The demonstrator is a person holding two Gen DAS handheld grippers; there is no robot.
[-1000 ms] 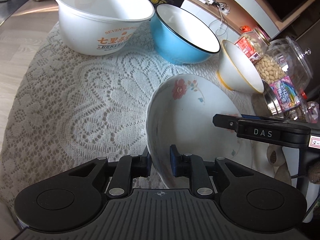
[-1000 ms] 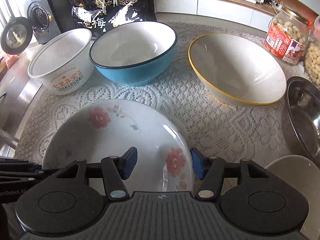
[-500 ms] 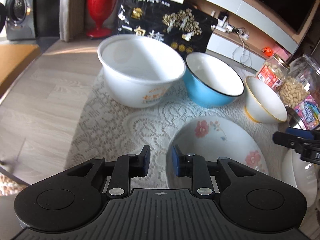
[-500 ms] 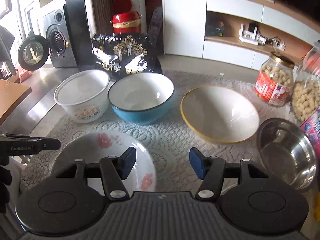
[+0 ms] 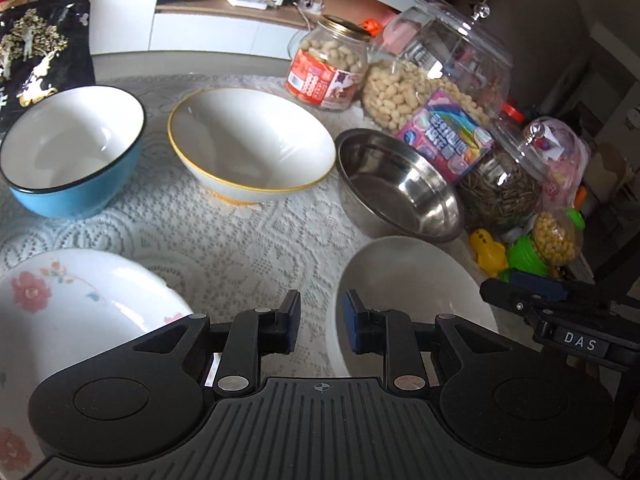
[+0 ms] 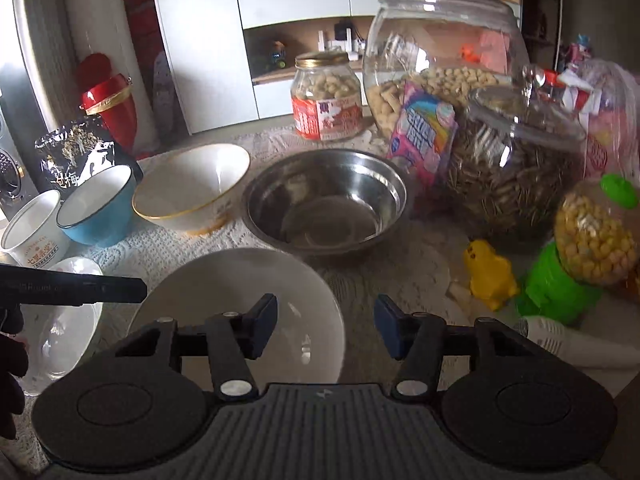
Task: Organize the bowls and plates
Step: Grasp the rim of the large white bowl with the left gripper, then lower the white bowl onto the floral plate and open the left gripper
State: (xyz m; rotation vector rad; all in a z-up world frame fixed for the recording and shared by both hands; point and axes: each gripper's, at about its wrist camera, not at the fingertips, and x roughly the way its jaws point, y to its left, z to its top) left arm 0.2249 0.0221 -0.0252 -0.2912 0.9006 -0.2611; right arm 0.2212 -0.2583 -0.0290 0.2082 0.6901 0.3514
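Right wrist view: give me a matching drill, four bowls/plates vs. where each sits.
Column 1:
1. blue bowl with black rim
2. white bowl with yellow rim
3. stainless steel bowl
4. plain white plate

Column 2:
A. directly ahead of the right gripper's left finger
B. in front of the big glass jars, right of the yellow-rimmed bowl
C. between the printed white tub and the yellow-rimmed bowl
D. between the blue bowl and the steel bowl

Pairs: 1-C, 2-D, 3-B, 4-A
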